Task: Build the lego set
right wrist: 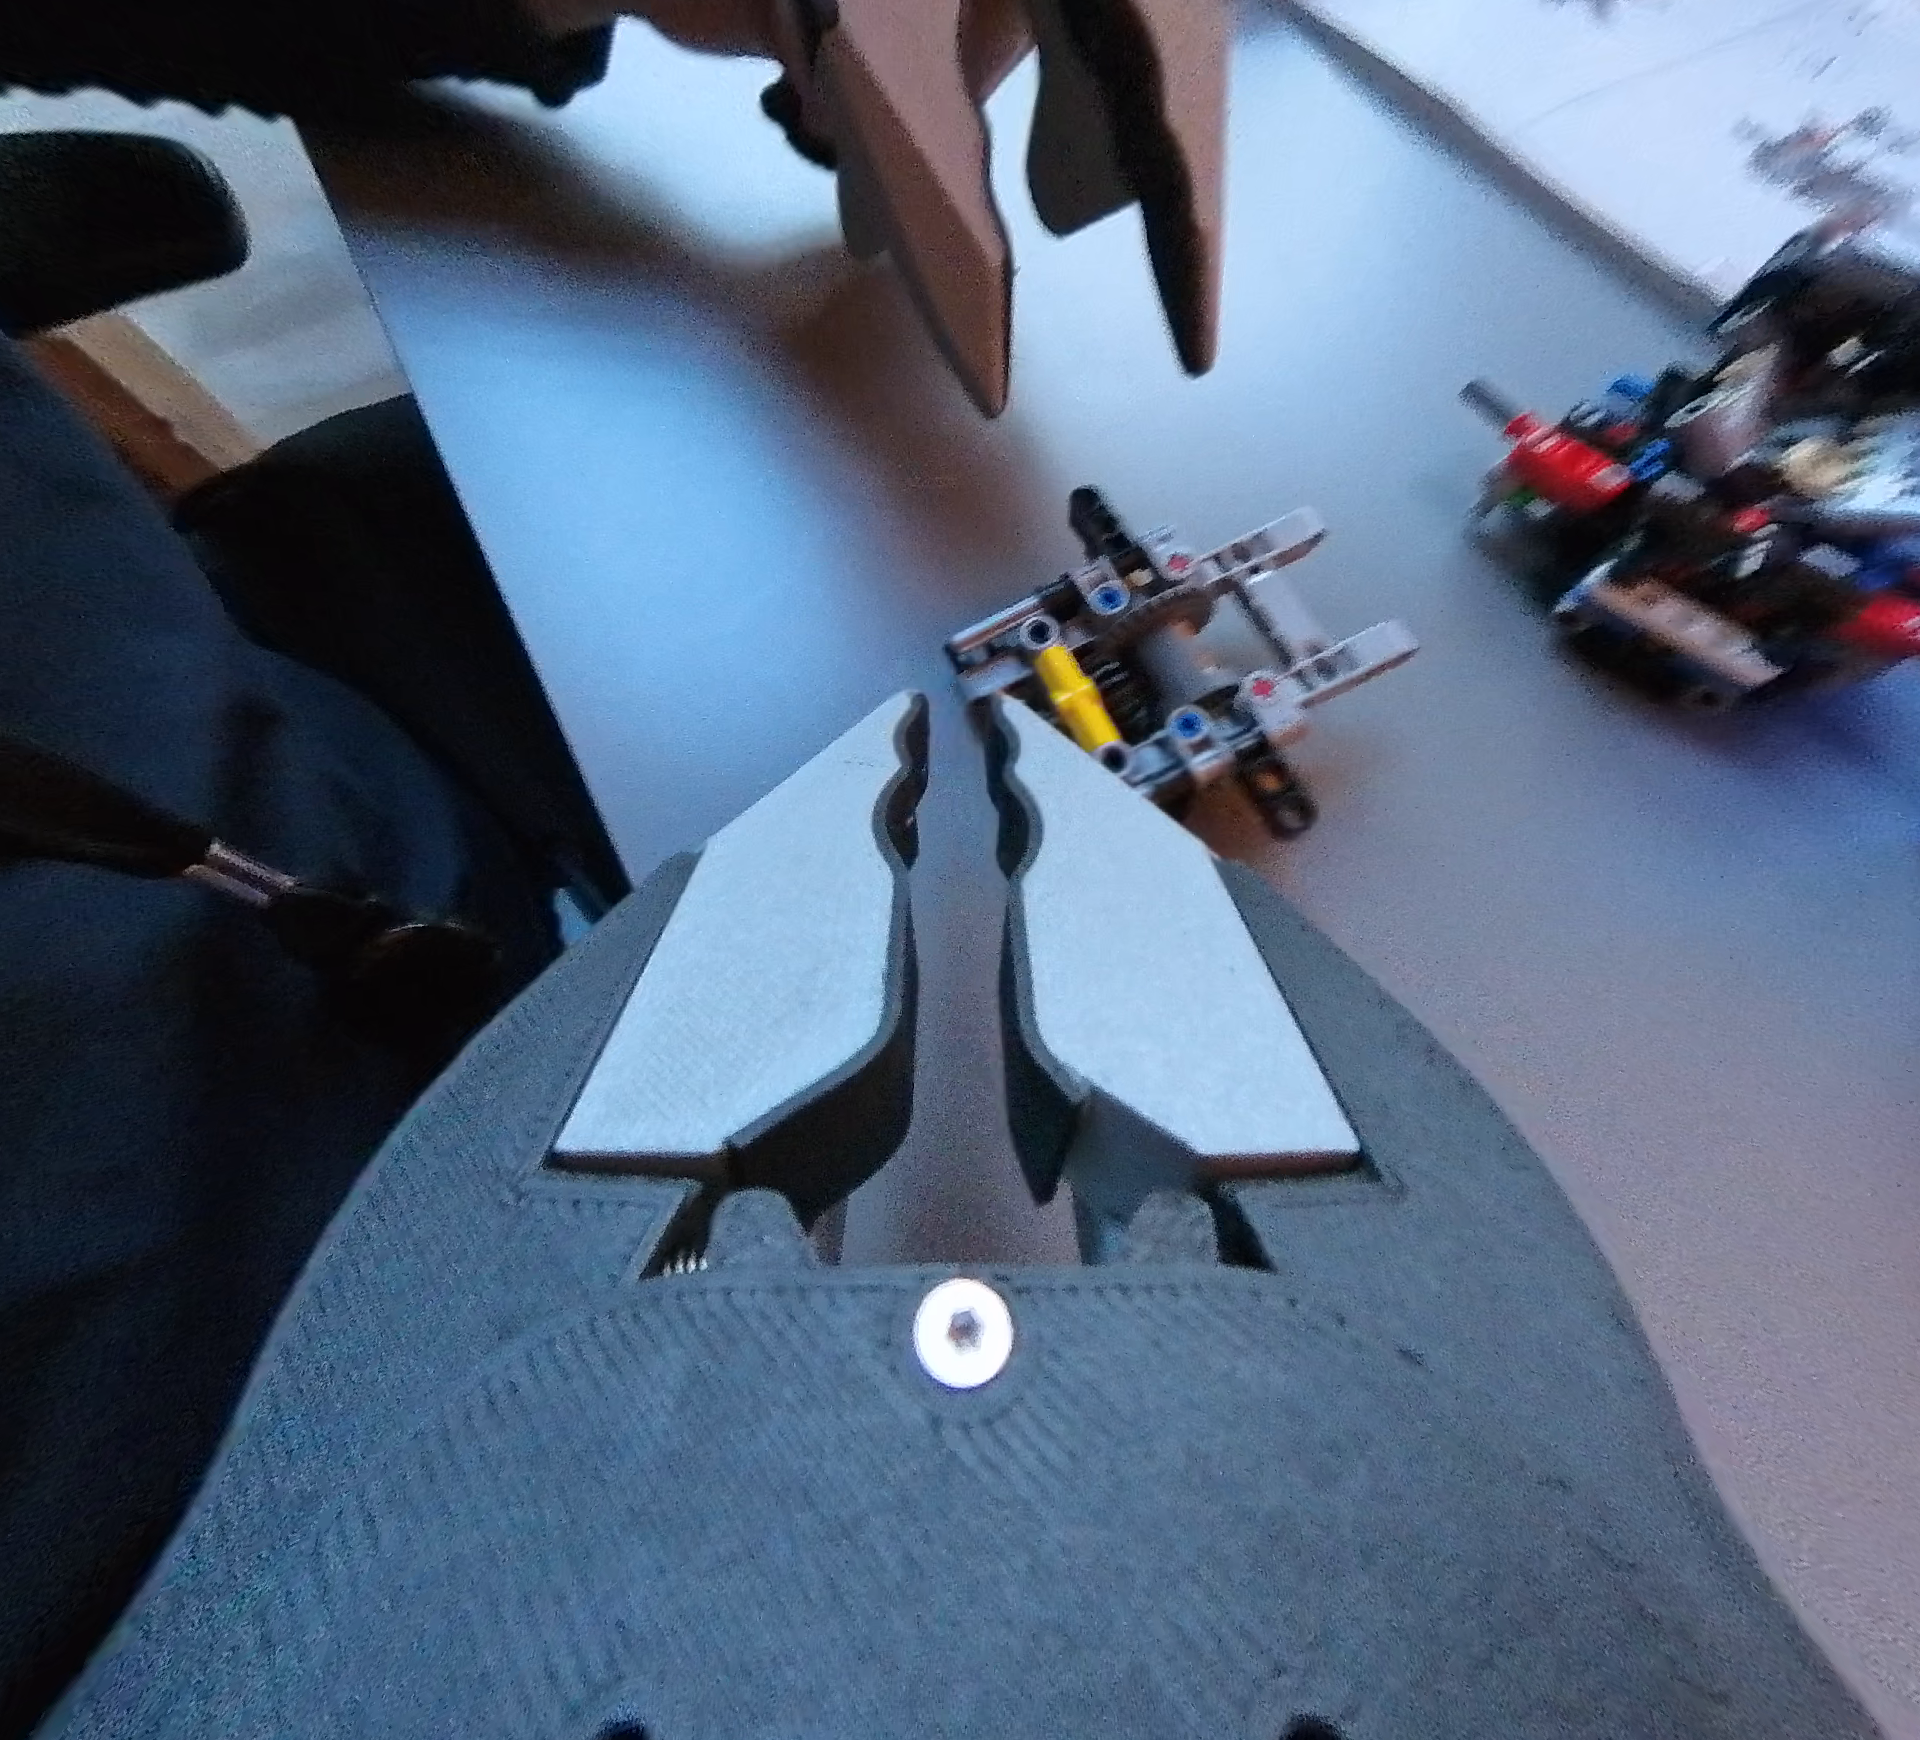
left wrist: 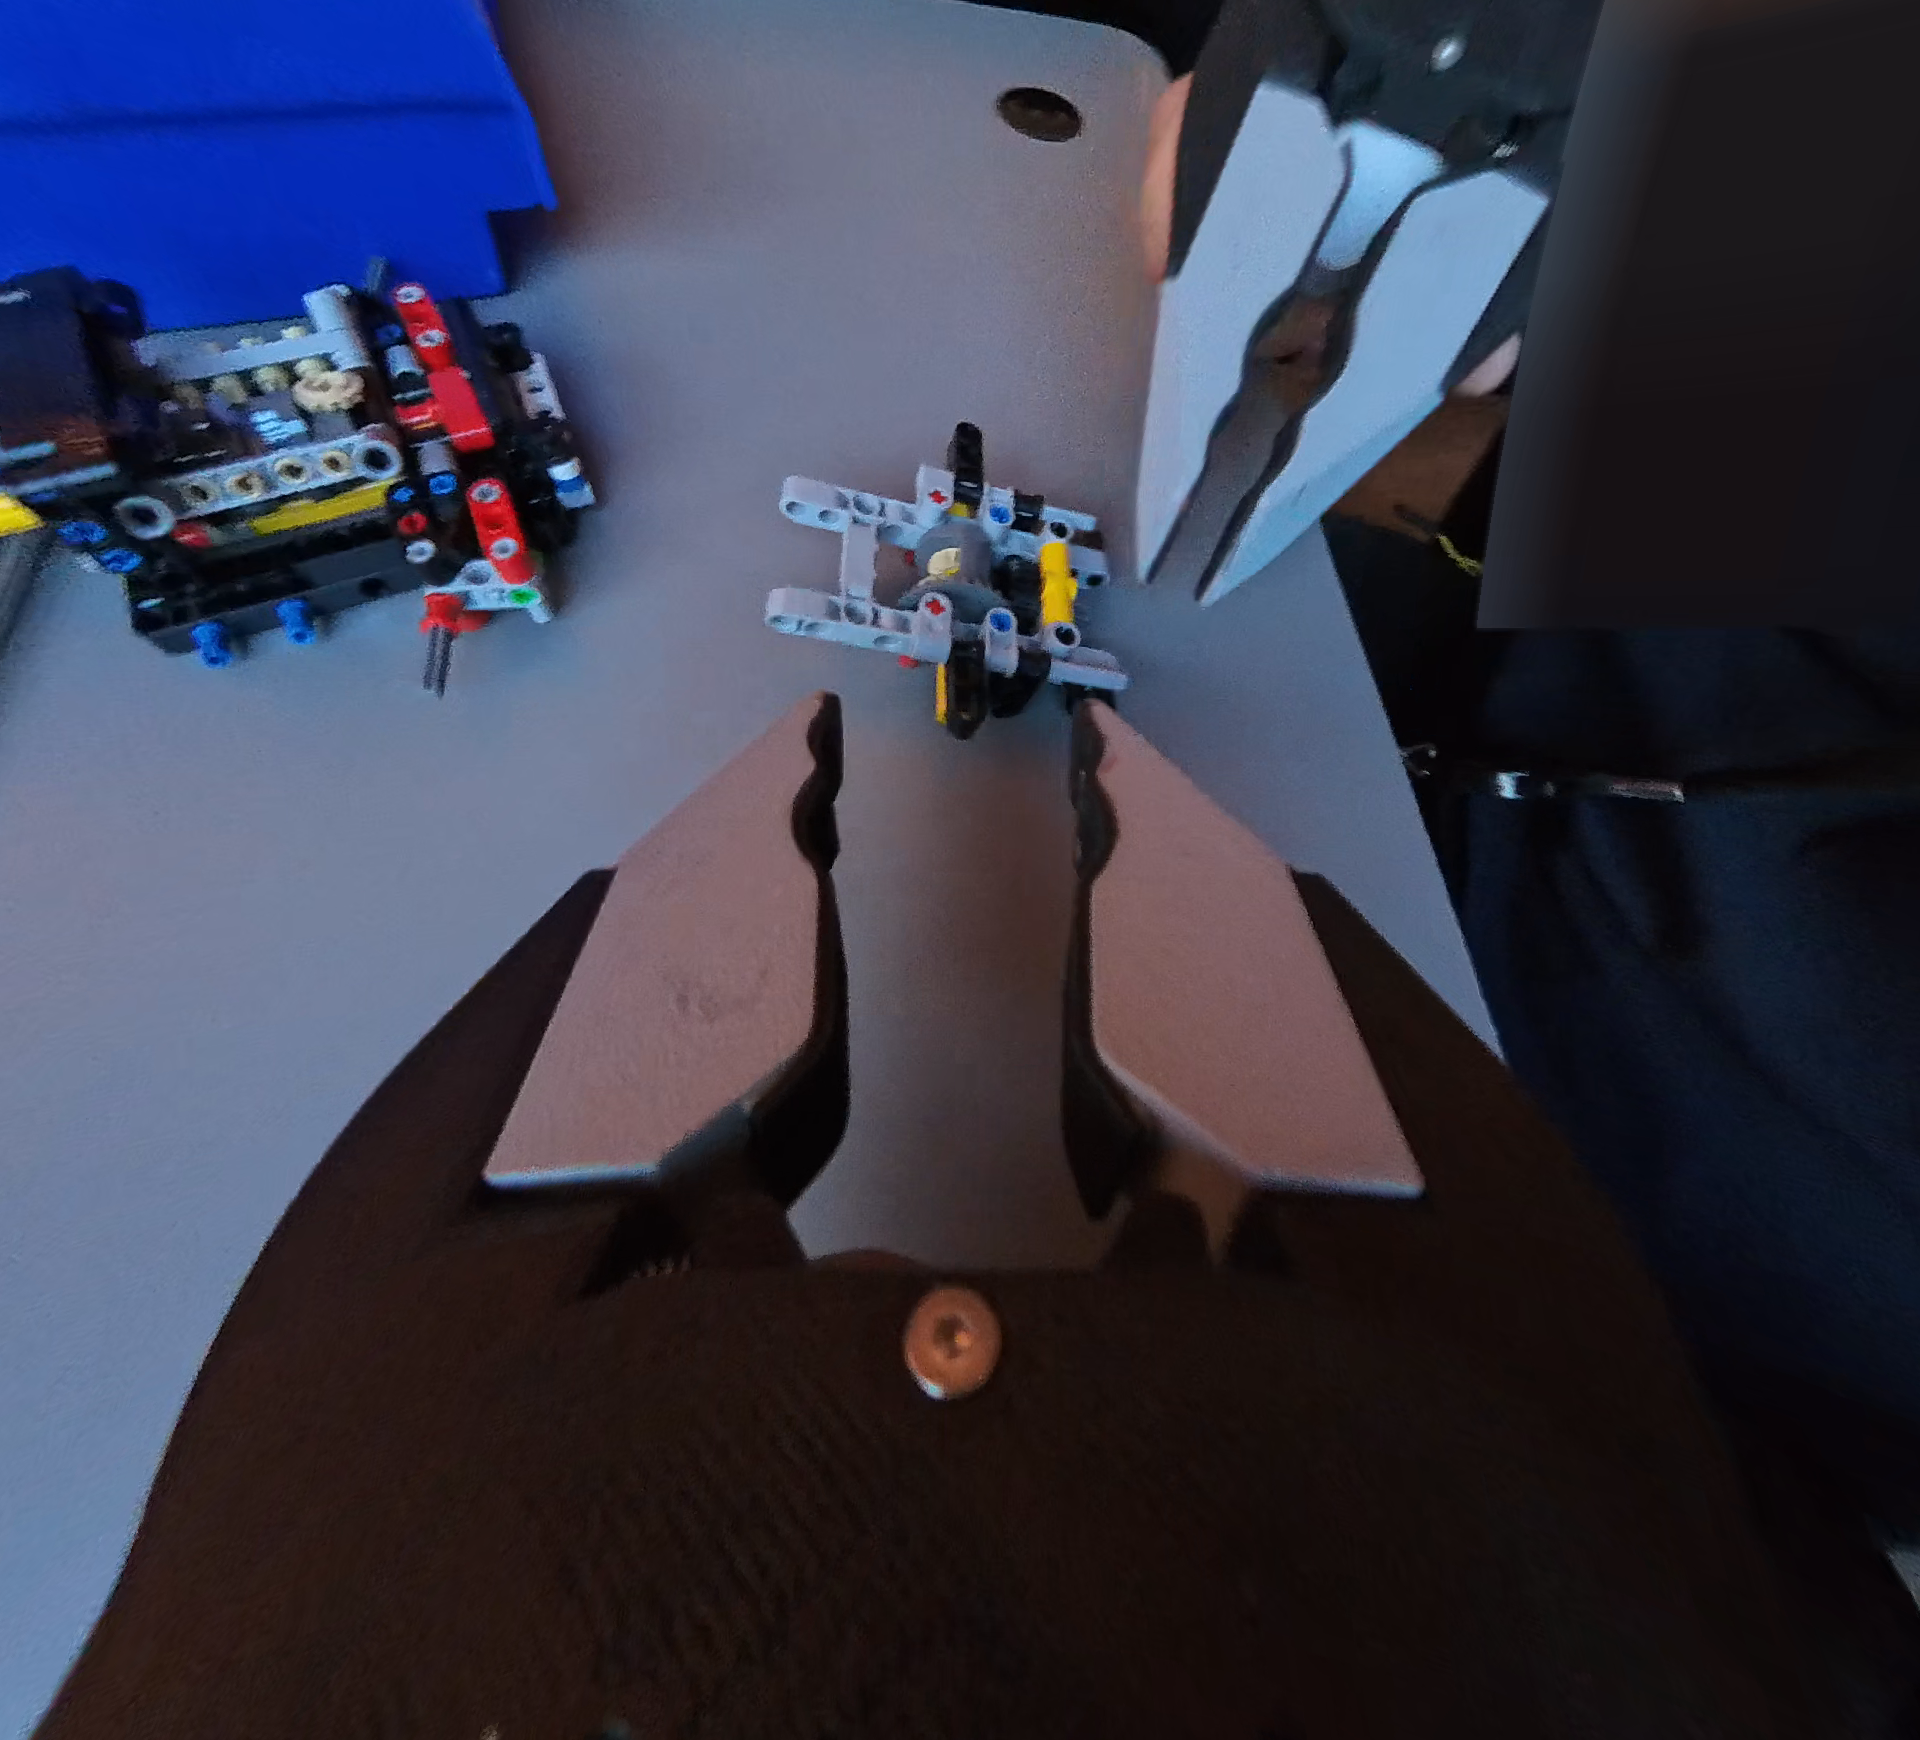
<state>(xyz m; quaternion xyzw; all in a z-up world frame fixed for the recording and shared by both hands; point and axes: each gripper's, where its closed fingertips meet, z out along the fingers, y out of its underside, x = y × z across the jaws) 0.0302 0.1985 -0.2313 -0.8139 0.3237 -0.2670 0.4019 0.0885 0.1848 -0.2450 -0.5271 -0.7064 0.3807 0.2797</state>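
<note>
We log left tongs (left wrist: 951, 714) released, bare | right tongs (right wrist: 961, 719) nearly clenched, bare | both beside small grey beam-and-pin brick assembly (left wrist: 940, 578) near tabletop (left wrist: 727, 184) edge.

A blue bin (left wrist: 239, 28) is cut off by the left wrist view's top and left edges. The large brick model (right wrist: 1745, 527) is blurred and cropped at the right wrist view's right edge. The right gripper (right wrist: 956, 714) hides a corner of the small grey brick assembly (right wrist: 1195, 651).
</note>
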